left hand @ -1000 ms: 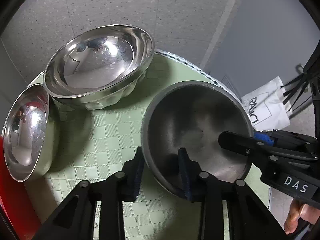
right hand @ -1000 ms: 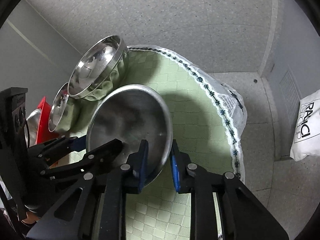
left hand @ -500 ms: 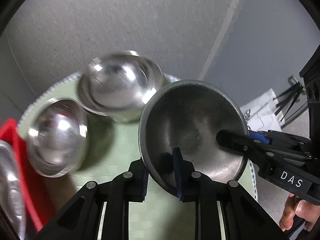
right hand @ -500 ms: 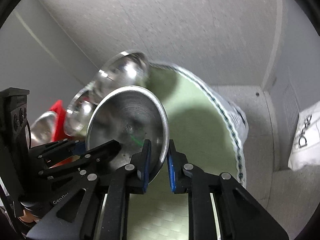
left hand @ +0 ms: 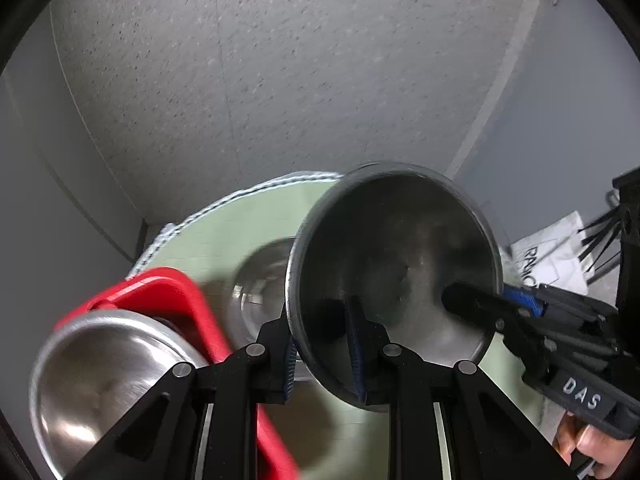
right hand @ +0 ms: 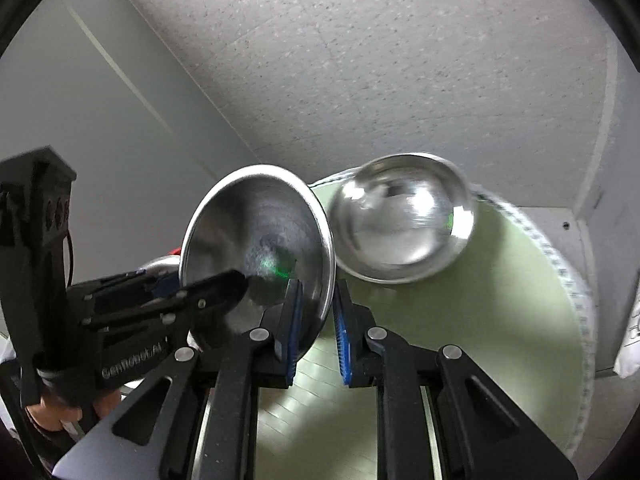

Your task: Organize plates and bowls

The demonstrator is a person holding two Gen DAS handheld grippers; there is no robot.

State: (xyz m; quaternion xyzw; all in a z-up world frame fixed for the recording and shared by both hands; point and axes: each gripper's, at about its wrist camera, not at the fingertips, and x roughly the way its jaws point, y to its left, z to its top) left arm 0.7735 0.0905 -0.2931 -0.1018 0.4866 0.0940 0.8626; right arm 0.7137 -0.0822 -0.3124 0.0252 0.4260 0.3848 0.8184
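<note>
A matte steel bowl [left hand: 394, 264] hangs tilted above the green mat [left hand: 224, 236], held by both grippers. My left gripper [left hand: 322, 348] is shut on its near rim, one blue pad inside and one outside. My right gripper [left hand: 516, 304] reaches in from the right and pinches the opposite rim. In the right wrist view the same bowl [right hand: 260, 240] stands almost on edge, my right gripper [right hand: 318, 320] is shut on its rim, and the left gripper [right hand: 216, 288] grips from the left. A shiny bowl [right hand: 400, 220] rests on the mat [right hand: 500, 300] behind it.
A red basket [left hand: 168, 292] at the lower left holds a steel bowl [left hand: 100, 380]. A blurred shiny bowl [left hand: 260, 280] lies on the mat beside it. A white bag [left hand: 548, 252] sits on the floor at right. Grey walls close in at the left and the back.
Both grippers have lifted the matte bowl off the mat and carried it left. The red basket with its bowl has come into the left wrist view, and the shiny bowls have slid away.
</note>
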